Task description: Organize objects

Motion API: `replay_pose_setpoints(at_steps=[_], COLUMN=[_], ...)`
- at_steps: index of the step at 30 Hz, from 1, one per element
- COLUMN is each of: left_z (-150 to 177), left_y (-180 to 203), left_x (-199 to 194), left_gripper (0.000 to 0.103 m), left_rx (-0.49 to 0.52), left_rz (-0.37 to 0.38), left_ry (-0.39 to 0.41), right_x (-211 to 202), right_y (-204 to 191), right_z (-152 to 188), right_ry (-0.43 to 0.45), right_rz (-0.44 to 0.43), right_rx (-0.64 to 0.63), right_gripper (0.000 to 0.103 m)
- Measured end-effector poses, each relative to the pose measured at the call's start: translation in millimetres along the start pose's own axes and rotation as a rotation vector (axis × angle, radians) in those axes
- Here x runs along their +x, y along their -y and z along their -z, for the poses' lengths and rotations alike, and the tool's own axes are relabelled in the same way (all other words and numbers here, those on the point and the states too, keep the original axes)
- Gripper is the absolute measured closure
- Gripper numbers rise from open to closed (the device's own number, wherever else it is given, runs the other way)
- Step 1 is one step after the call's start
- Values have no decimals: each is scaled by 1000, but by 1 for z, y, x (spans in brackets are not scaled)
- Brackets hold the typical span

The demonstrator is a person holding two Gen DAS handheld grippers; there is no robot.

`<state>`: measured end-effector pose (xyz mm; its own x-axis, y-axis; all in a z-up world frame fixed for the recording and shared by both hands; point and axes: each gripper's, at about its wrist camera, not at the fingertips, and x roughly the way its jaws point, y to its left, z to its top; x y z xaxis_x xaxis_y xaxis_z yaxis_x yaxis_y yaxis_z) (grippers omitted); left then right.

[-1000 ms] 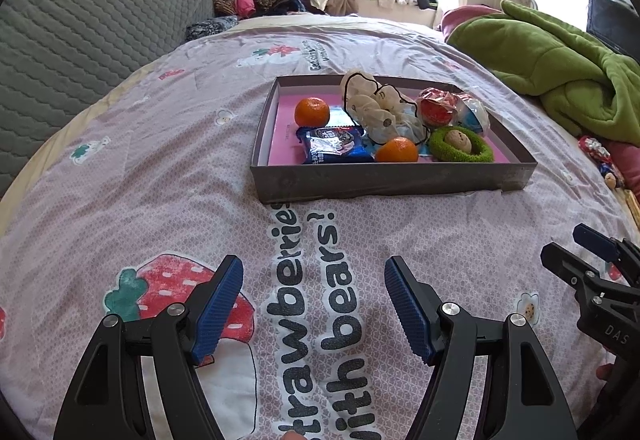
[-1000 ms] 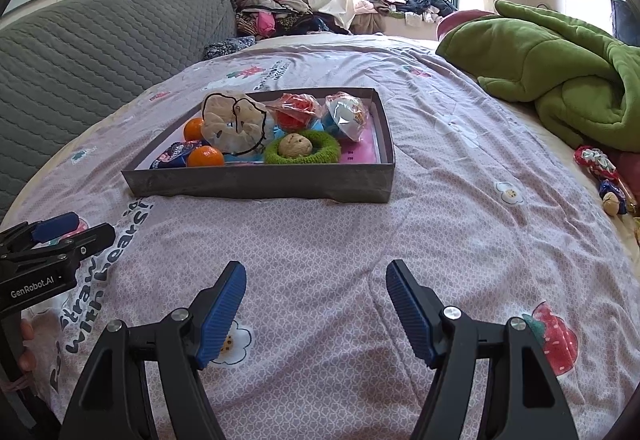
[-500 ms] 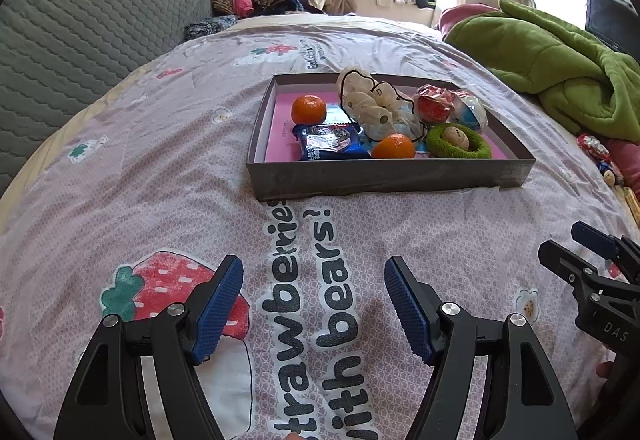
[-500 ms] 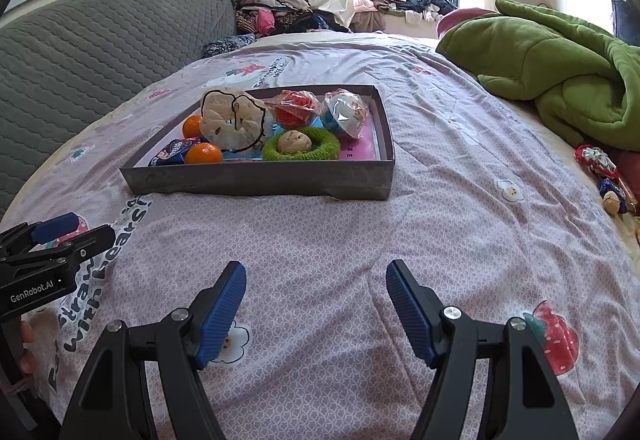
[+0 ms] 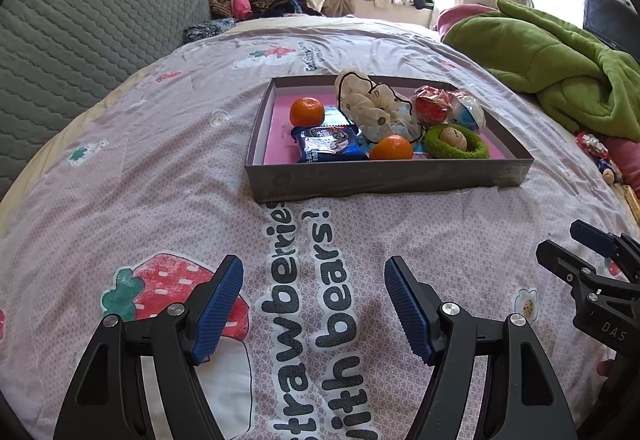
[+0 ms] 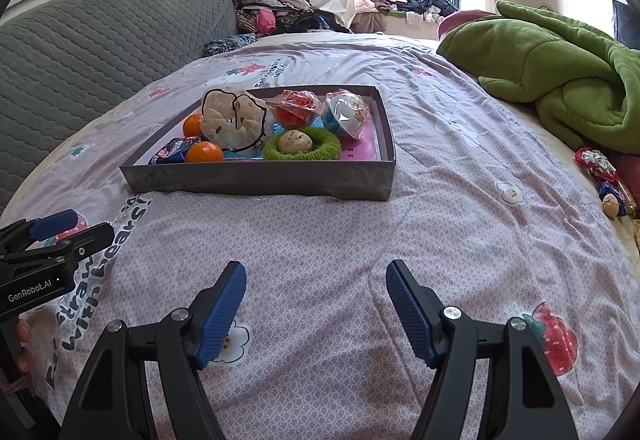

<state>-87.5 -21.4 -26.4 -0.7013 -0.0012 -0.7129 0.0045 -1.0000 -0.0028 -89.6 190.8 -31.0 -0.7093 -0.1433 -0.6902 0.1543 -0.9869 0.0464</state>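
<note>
While unheld, tray (image 5: 384,176) beyond fingers (image 5: 218,306).

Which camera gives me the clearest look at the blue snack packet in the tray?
The left wrist view. There the blue snack packet lies fully exposed at the tray's near left, label facing the camera. In the right wrist view only a sliver of the packet shows, cut off by the tray wall and an orange.

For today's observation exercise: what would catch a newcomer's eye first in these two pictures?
First, the grey tray in the middle of the pink bedspread, crowded with two oranges, a blue snack packet and a green ring around a walnut. Then the bright green blanket heaped at the right, and both blue-padded tongs open in front.
</note>
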Motion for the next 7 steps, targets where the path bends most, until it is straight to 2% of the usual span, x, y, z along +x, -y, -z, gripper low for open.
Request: replay_pose_setpoints(at_steps=[7], left_z=[1], left_y=[1], left_x=[0], left_gripper=[28], left_rx=[10], left_rz=[-7], left_ry=[-1], right_x=[1], right_y=[-2], right_z=[1], right_ry=[-9], right_rz=[3], right_rx=[-8], right_gripper=[31])
